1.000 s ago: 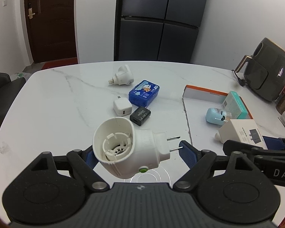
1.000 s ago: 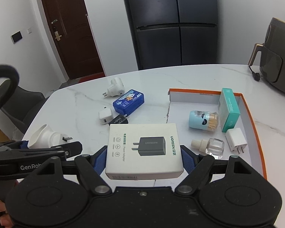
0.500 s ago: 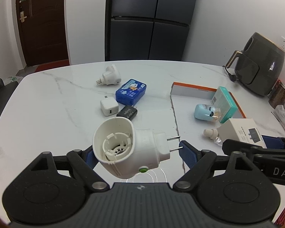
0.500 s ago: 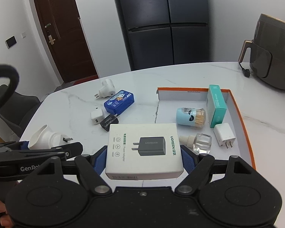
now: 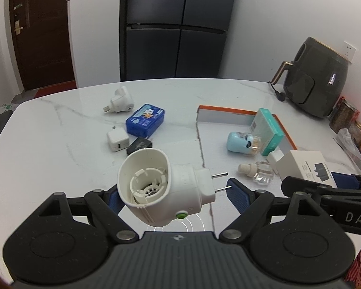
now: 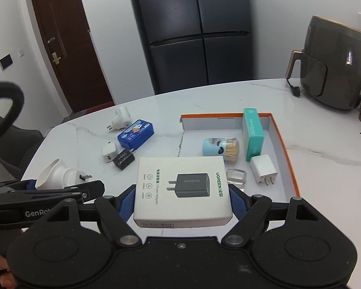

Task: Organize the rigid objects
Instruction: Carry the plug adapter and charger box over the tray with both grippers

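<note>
Carrying both loads above the desk (image 5: 60,144): left gripper (image 5: 173,192) jaws wide, clamped on the white plug-in vaporizer (image 5: 161,185); right gripper (image 6: 183,200) jaws closed on the charger box (image 6: 183,187). Transport step, judged. Next: lower each into the orange-rimmed tray (image 6: 288,149), clear of the items inside.

A white marble table (image 6: 300,125) bears an orange-edged tray (image 6: 290,159), two white plugs, a blue box (image 6: 136,133), a black charger (image 6: 123,159) and an air fryer (image 6: 334,65).

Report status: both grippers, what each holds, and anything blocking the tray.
Left gripper shut on white plug-in unit. Right gripper shut on charger box. Orange-rimmed tray already crowded; free floor at its near-left.
</note>
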Tool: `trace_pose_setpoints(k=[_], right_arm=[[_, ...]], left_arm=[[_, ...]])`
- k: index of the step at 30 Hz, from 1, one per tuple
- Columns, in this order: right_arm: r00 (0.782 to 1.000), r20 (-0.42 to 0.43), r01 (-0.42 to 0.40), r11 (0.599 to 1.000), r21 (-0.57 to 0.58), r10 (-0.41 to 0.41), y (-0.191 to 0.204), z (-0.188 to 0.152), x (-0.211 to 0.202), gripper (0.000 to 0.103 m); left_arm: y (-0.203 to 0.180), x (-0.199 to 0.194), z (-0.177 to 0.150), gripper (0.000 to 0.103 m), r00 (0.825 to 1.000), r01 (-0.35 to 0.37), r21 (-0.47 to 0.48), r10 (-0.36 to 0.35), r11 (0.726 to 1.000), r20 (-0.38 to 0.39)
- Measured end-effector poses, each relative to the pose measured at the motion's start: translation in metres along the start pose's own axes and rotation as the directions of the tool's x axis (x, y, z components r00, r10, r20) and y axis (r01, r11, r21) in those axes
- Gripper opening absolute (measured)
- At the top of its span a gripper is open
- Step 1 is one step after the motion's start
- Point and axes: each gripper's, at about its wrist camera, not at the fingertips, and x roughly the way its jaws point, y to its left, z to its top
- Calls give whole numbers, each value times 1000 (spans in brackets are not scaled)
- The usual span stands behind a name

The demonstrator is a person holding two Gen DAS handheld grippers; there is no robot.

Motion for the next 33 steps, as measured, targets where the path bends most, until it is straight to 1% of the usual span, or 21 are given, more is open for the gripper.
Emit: trace_pose_setpoints(k=[17, 33], right_arm=[[998, 16, 56, 997, 44, -57, -36, -2, -19, 93], [994, 13, 104, 990, 98, -106, -69, -6, -24, 93]], left_arm=[[-40, 7, -1, 87, 998, 68, 52, -68, 996, -10], [-67, 21, -2, 87, 994, 110, 89, -107, 990, -37]])
